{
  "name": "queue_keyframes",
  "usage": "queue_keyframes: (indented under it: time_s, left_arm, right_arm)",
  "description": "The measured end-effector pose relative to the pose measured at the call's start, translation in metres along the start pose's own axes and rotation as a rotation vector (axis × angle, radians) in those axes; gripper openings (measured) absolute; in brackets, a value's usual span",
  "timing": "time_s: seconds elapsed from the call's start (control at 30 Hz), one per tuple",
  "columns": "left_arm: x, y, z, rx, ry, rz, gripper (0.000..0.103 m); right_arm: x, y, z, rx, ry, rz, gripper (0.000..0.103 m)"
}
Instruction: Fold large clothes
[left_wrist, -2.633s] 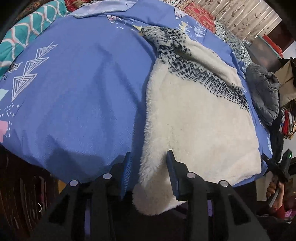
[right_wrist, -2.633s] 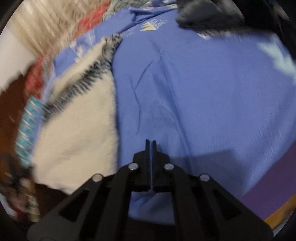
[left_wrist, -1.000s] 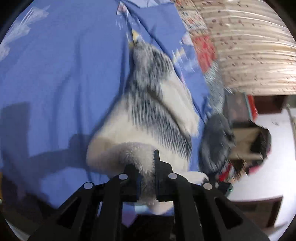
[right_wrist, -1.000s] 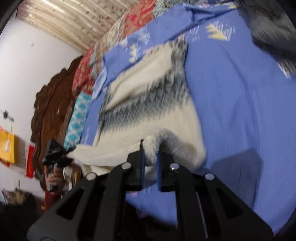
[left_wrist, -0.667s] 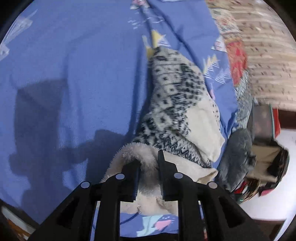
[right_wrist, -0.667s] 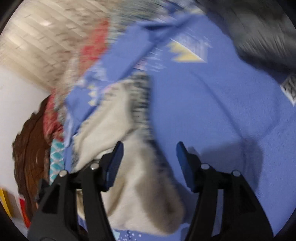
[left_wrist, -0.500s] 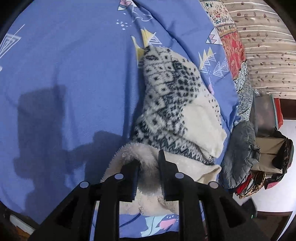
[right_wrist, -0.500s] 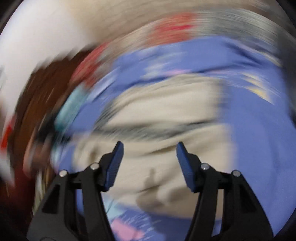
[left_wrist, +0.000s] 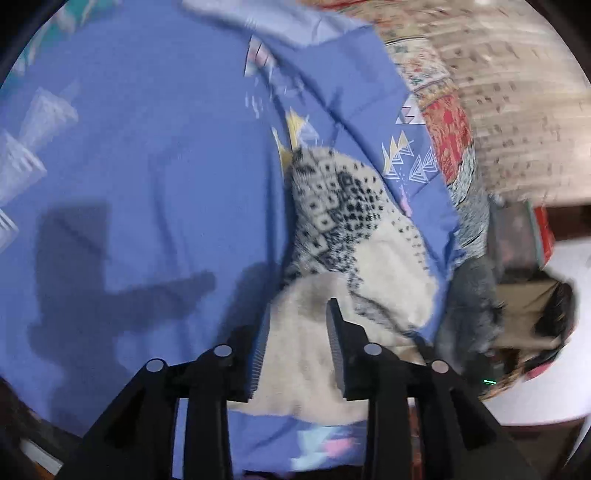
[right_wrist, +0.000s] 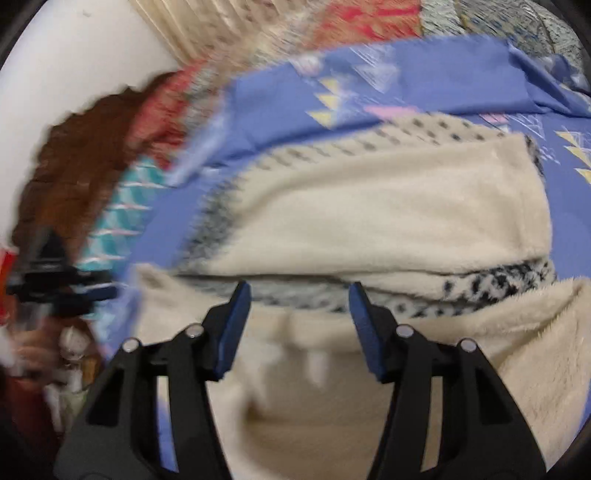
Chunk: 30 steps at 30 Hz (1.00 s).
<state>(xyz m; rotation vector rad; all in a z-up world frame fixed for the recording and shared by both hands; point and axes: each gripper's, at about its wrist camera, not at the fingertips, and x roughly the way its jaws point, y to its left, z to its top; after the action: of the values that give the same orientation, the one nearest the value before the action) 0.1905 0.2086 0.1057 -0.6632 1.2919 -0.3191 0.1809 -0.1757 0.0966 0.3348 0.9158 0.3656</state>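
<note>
Far left in the L wrist view we see bare blue bedsheet (left_wrist: 147, 166) w/ gripper shadows on it. Moving right, the fleece garment (left_wrist: 354, 236) lies on the sheet toward the bed's right side, cream w/ a black-and-white patterned band, its near part doubled over itself. Our left gripper (left_wrist: 297, 325) sits over the near cream edge, jaws apart, nothing pinched. Further right, a grey bundle (left_wrist: 472, 295) sits just off the sheet edge.

R wrist view: dark wooden headboard (right_wrist: 74, 155) at far left, then the garment (right_wrist: 388, 206) in stacked layers, cream over patterned band over cream. Our right gripper (right_wrist: 299, 306) hovers above the near layer, jaws wide apart, holding nothing.

We judge the fleece thick, soft, floppy, not heavy and not fragile; pile should grip well but compresses, so a shallow pinch may slip. Best to take it at the edge or a corner, bite deep, both layers if doubled, one gripper per corner so it won't sag mid-lift.
</note>
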Motion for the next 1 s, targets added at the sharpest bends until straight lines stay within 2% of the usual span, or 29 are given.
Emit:
queue_keyframes:
  time_s: [0.03, 0.1, 0.17, 0.23, 0.27, 0.3, 0.33, 0.37, 0.4, 0.43, 0.5, 0.53, 0.57, 0.6, 0.63, 0.67, 0.73, 0.77, 0.83, 0.9, 1.0]
  left_arm:
    - [-0.004, -0.007, -0.004, 0.055, -0.013, 0.02, 0.059]
    - [-0.002, -0.019, -0.009, 0.138, -0.01, 0.033, 0.063]
    - [0.012, -0.039, -0.017, 0.247, 0.003, 0.075, 0.067]
    - [0.035, -0.056, -0.024, 0.33, 0.031, 0.128, 0.069]
    - [0.048, -0.061, -0.024, 0.352, 0.045, 0.146, 0.069]
    - [0.056, -0.064, -0.024, 0.361, 0.052, 0.152, 0.069]
    - [0.068, -0.064, -0.022, 0.372, 0.047, 0.155, 0.069]
    - [0.077, -0.064, -0.02, 0.384, 0.032, 0.161, 0.067]
    - [0.08, -0.062, -0.019, 0.393, 0.015, 0.173, 0.052]
    - [0.085, -0.059, -0.017, 0.392, -0.005, 0.2, 0.031]
    - [0.081, -0.049, -0.013, 0.338, -0.033, 0.158, 0.026]
    - [0.077, -0.041, -0.011, 0.305, -0.053, 0.143, 0.024]
    - [0.076, -0.036, -0.01, 0.282, -0.063, 0.147, 0.024]
    - [0.075, -0.027, -0.008, 0.249, -0.071, 0.163, 0.024]
    - [0.077, -0.024, -0.008, 0.234, -0.071, 0.174, 0.024]
    - [0.077, -0.019, -0.008, 0.217, -0.065, 0.18, 0.024]
    - [0.077, -0.015, -0.01, 0.195, -0.063, 0.171, 0.024]
    - [0.073, -0.013, -0.011, 0.188, -0.072, 0.165, 0.024]
    - [0.061, -0.009, -0.012, 0.168, -0.107, 0.137, 0.024]
    - [0.047, -0.012, -0.015, 0.16, -0.139, 0.066, 0.024]
    - [0.044, -0.031, -0.02, 0.229, -0.133, 0.036, 0.025]
  right_arm:
    - [-0.008, 0.013, -0.008, -0.088, 0.018, 0.02, 0.054]
    - [-0.015, 0.035, -0.03, -0.22, 0.071, 0.072, 0.07]
    - [-0.01, 0.05, -0.055, -0.33, 0.127, 0.048, 0.072]
    - [0.003, 0.053, -0.079, -0.435, 0.218, -0.023, 0.072]
    - [0.004, 0.049, -0.088, -0.455, 0.242, -0.04, 0.069]
    - [0.012, 0.046, -0.088, -0.457, 0.269, -0.045, 0.051]
    - [0.016, 0.042, -0.083, -0.445, 0.284, -0.044, 0.037]
    - [0.018, 0.04, -0.079, -0.44, 0.287, -0.052, 0.018]
    - [0.02, 0.038, -0.068, -0.439, 0.28, -0.07, 0.012]
    - [0.021, 0.036, -0.056, -0.447, 0.257, -0.088, 0.01]
    - [0.023, 0.034, -0.035, -0.458, 0.208, -0.126, 0.01]
    - [0.029, 0.03, -0.024, -0.46, 0.175, -0.188, 0.01]
    - [0.039, 0.023, -0.015, -0.464, 0.149, -0.285, 0.015]
    - [0.048, 0.015, -0.01, -0.461, 0.146, -0.365, 0.025]
    - [0.06, 0.002, -0.006, -0.435, 0.158, -0.424, 0.047]
    - [0.064, -0.008, -0.004, -0.399, 0.163, -0.43, 0.056]
    - [0.049, -0.034, -0.001, -0.222, 0.127, -0.33, 0.057]
    - [0.033, -0.041, -0.001, -0.14, 0.084, -0.266, 0.062]
    - [0.001, -0.048, -0.009, -0.058, 0.011, -0.189, 0.067]
    - [-0.029, -0.052, -0.02, -0.037, -0.048, -0.167, 0.067]
    - [-0.065, -0.065, -0.038, 0.003, -0.103, -0.241, 0.071]
